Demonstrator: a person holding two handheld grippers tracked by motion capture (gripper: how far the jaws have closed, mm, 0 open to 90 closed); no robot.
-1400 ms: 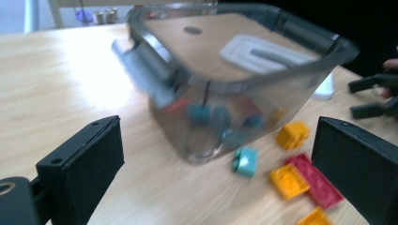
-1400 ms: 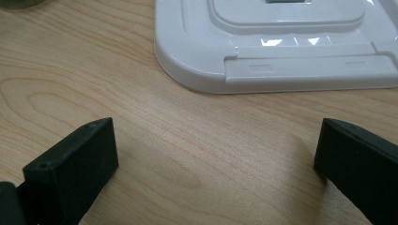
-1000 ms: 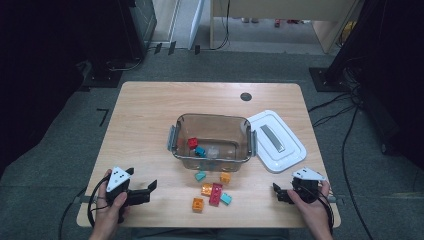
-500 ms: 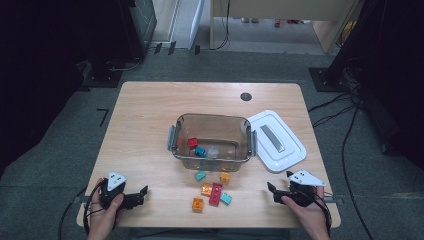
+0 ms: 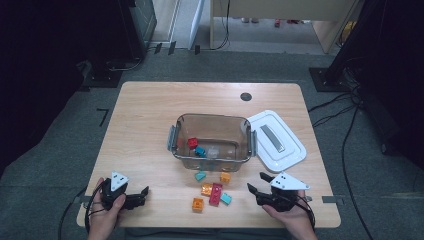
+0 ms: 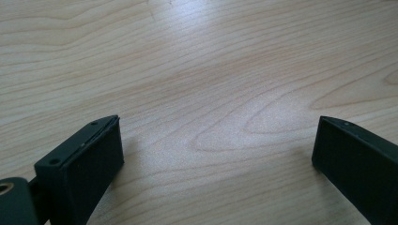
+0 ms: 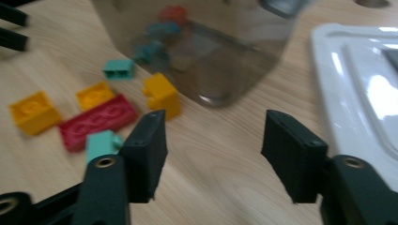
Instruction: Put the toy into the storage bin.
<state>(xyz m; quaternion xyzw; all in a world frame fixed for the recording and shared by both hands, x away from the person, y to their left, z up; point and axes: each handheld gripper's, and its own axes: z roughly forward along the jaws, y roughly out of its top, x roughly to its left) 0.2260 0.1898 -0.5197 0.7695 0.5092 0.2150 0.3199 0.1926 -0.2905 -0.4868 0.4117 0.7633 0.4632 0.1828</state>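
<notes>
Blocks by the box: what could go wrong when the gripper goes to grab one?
The blocks lie bunched together, some touching, so the right gripper, whose jaws have just been closing with nothing between them, may nudge neighbours away. The yellow block sits close to the box, leaving the jaws little room. The lid lies near that hand and could get bumped.

- My left gripper point(image 5: 141, 194) is black, with a grey three-cornered plate on top; a dark cable loops beside it
- My right gripper point(image 5: 254, 183) matches; its blocky matte jaws carry small screws and brass-ringed holes
</notes>
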